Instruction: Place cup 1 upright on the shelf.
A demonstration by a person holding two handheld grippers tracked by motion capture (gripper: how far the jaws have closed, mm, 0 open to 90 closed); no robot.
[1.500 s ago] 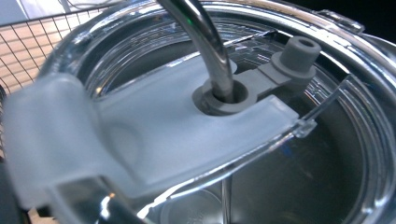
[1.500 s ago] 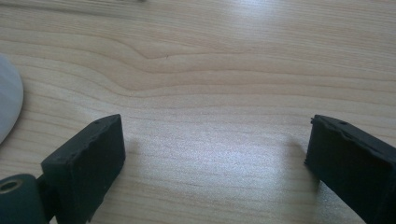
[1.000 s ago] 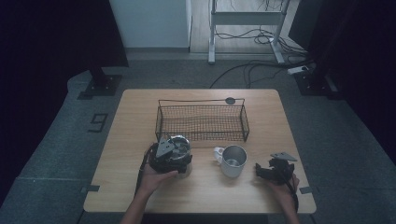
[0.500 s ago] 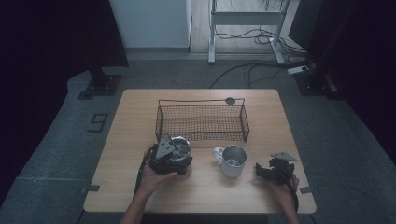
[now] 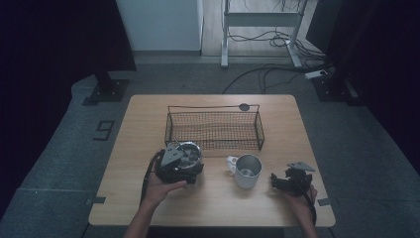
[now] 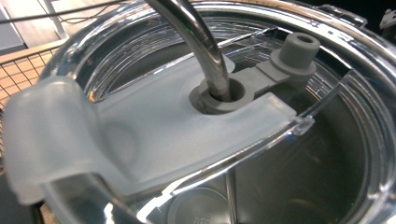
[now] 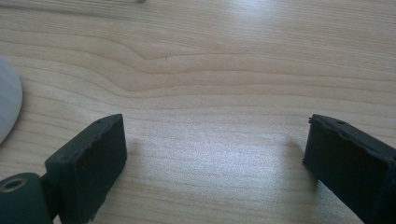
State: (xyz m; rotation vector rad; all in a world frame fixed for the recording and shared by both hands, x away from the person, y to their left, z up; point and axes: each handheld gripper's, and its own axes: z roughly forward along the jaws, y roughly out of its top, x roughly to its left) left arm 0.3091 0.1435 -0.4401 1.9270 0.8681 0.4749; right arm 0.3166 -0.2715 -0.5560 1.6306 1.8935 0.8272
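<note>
Left gripper sits low at the front-left of the tabletop, right over a clear lid with a metal straw through it. In the left gripper view the lid is very close up: clear rim, frosted flap across it, grey rubber grommet around the straw, and a grey plug on a strap beside it. The jaws themselves are hidden there, so I cannot tell whether they are spread or pinching the lid. The left hand grips the gripper body from the near side.

Steel mug stands upright near the front centre, white handle pointing left, apart from the lid and apart from both grippers.

Right gripper rests near the front-right edge, to the right of the mug, held by the right hand. The right gripper view has its two black pads spread wide over bare wood, nothing between them; the jaws have just been closing a bit. A pale rounded edge shows at the far left of that view, cannot tell what it is.

Wire basket sits behind the mug and lid, mid-table, upright. A small dark disc lies just behind the basket's back rim.
</note>
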